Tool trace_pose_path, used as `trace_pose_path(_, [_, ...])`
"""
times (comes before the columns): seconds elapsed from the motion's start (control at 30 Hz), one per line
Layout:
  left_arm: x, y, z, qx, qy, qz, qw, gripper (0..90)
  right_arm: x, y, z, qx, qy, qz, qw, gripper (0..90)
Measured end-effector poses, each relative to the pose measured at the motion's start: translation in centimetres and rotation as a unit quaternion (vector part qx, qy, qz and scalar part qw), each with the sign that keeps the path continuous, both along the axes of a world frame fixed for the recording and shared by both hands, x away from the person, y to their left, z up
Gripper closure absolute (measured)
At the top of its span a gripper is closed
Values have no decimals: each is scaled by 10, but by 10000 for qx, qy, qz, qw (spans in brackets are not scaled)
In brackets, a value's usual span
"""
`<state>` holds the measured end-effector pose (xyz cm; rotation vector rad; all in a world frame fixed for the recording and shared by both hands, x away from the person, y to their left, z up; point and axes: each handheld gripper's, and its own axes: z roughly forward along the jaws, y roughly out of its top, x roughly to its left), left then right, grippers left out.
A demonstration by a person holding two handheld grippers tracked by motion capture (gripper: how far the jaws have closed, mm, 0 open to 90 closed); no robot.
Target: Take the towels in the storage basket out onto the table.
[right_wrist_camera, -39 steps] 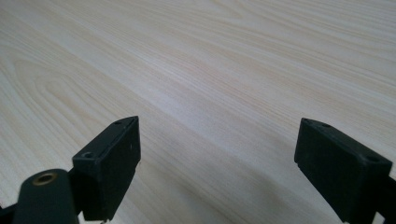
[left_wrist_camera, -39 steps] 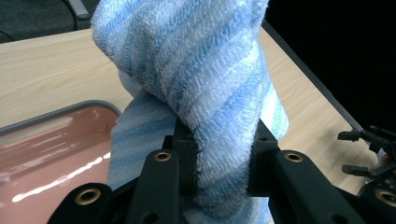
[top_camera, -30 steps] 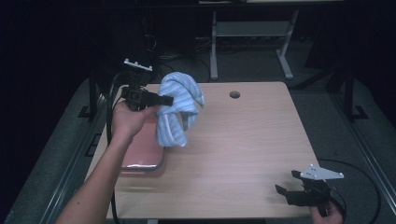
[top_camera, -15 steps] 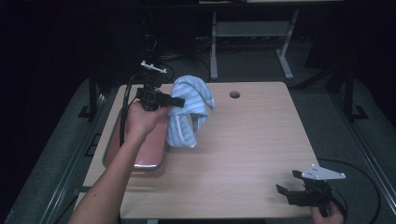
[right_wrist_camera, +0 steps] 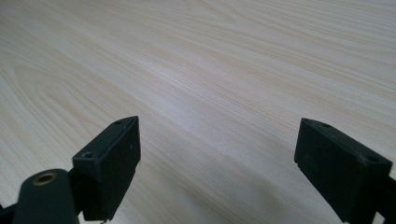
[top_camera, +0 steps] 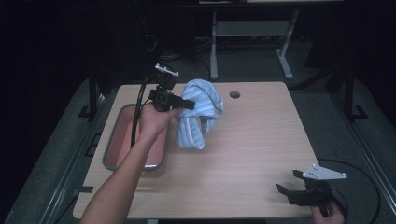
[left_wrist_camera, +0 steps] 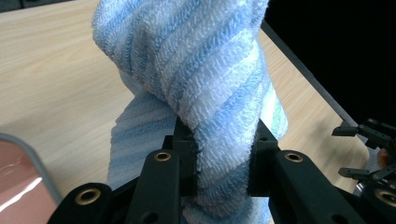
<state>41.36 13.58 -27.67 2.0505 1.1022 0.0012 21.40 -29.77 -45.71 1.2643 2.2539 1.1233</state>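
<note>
Towel (top_camera: 198,114): one, blue-striped, lifted over the table (top_camera: 252,154), lower end near its surface | left tongs (top_camera: 187,103): clenched on towel; left gripper view shows the pinched fold | tray (top_camera: 112,144): one, pink, high view, beside towel | right tongs (top_camera: 288,189): released, over bare wood.

The blue-and-white striped terry cloth towel (left_wrist_camera: 187,70) looks soft and looped. The pale wood-grain worktop (right_wrist_camera: 196,70) is smooth, matt. The pink tray (top_camera: 122,140) shines glossy.
</note>
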Motion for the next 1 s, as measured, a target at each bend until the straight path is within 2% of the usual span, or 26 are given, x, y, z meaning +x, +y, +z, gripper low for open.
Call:
trace_pose_path(0.1, [2, -5, -6, 45, 49, -41, 10000, 709, 0, -1, 0, 16, 3, -5, 10000, 140])
trace_pose_path(1.0, [15, -41, -38, 1, 290, -268, 9992, 707, 2, 1, 0, 59, 19, 10, 10000, 140])
